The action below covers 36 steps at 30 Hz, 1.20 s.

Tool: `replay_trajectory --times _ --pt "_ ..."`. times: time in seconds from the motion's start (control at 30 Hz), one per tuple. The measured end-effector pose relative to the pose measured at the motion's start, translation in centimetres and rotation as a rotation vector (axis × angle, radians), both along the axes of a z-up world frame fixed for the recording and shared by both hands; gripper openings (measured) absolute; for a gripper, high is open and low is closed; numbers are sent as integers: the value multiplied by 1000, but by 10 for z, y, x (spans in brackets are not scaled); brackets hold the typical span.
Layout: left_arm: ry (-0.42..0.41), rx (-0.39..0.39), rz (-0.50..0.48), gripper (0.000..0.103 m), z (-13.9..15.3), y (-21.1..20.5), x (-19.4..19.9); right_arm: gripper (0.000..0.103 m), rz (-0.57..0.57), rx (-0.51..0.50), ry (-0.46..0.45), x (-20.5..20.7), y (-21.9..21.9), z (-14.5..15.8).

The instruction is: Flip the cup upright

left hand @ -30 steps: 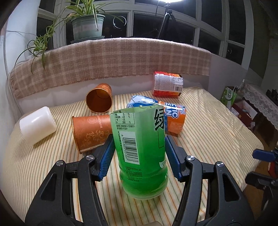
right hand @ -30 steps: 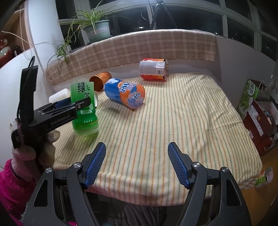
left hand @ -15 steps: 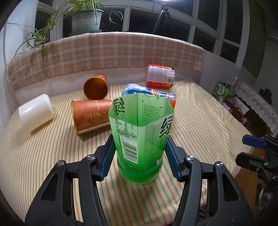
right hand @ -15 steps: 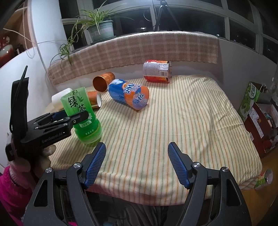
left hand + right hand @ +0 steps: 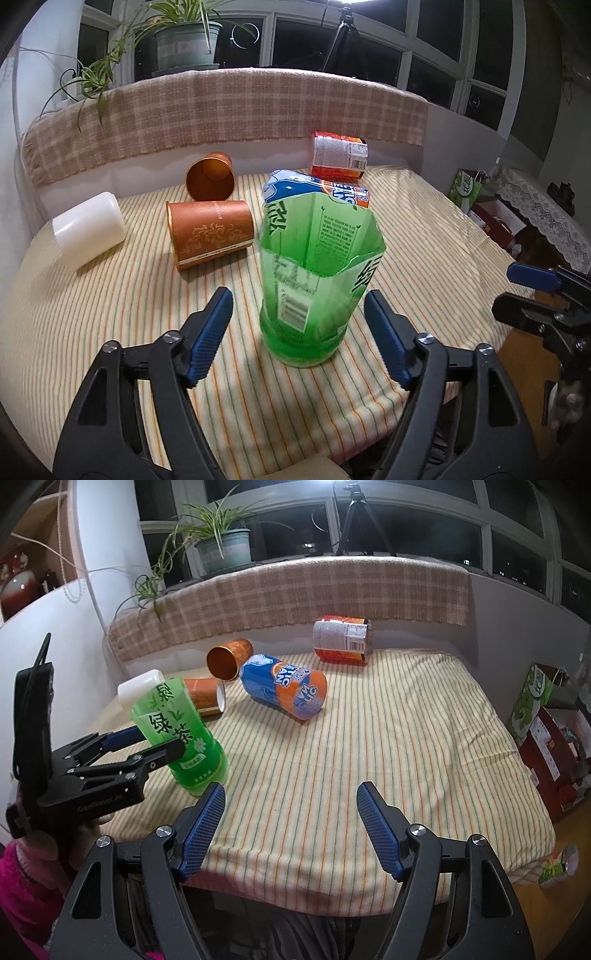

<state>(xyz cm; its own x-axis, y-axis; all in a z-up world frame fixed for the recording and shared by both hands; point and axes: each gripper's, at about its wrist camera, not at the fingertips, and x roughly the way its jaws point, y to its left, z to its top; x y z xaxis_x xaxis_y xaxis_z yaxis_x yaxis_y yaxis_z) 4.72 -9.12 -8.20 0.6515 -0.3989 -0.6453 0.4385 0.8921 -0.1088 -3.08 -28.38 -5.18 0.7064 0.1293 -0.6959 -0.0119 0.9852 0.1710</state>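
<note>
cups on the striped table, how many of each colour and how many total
Green, upright: 1, the green cup between the open left gripper fingers
Copper-brown, on their sides: 2, the patterned cup and the plain copper cup
Blue and orange, on its side: 1
Red and orange, on its side: 1
White, on its side: 1
Total: 6

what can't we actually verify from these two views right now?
- Green cup: the left wrist view blurs its label, so the barcode is unreadable.
- Blue-orange cup: mostly hidden behind the green cup in the left wrist view.
- White cup: largely covered by the green cup in the right wrist view.
- Right gripper: cut off by the left wrist view's right edge.
- Red cup: its label print is too small to read.
</note>
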Motion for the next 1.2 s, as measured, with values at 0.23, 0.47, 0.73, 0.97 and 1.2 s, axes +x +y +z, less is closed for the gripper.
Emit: replay_trajectory --times 0.23,0.47,0.73,0.97,1.2 --pt "-43 -6 43 77 13 25 -19 74 -26 -24 -39 0 2 6" --pt "-198 1 165 82 43 56 -51 74 -65 -58 -88 2 4 11" --pt "-370 7 280 92 74 75 -78 74 -98 -148 -197 -2 17 27" --pt "-414 10 303 101 83 73 -88 80 -112 -177 -266 -9 26 38" --pt "-400 14 323 102 85 70 -88 83 -143 -186 -292 -11 23 41"
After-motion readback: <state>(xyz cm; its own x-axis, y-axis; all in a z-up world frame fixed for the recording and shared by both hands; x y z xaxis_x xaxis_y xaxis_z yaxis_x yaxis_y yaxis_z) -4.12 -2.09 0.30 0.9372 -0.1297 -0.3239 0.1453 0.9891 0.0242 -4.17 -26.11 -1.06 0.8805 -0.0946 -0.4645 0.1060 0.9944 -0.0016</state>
